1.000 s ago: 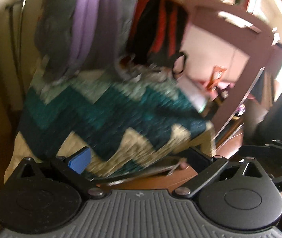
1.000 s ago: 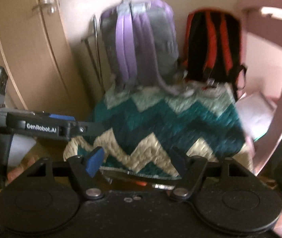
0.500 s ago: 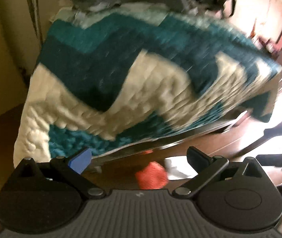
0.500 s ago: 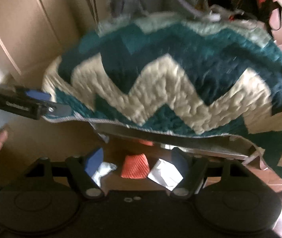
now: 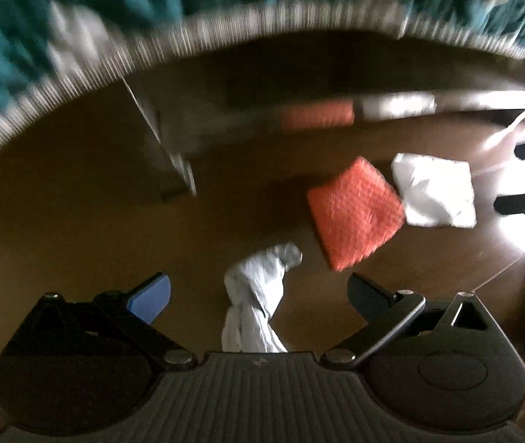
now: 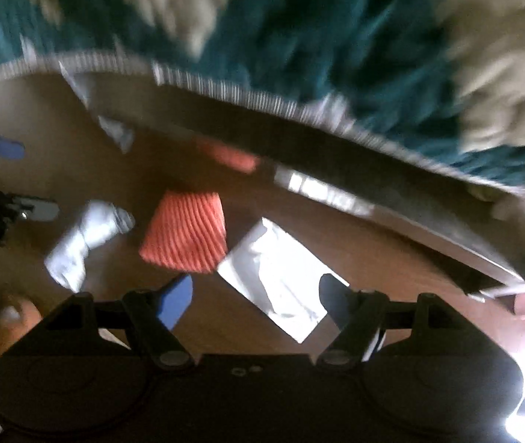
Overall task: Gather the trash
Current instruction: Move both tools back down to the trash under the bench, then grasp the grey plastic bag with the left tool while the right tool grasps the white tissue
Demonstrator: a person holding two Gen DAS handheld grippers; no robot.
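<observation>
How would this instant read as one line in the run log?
left gripper: open over twisted white scrap | right gripper: open over flat white paper | orange cloth: on floor between

Home bedroom, zigzag teal-and-cream blanket (image 6: 299,29) overhanging wooden floor (image 5: 77,221), bed frame (image 5: 166,147) beneath
</observation>
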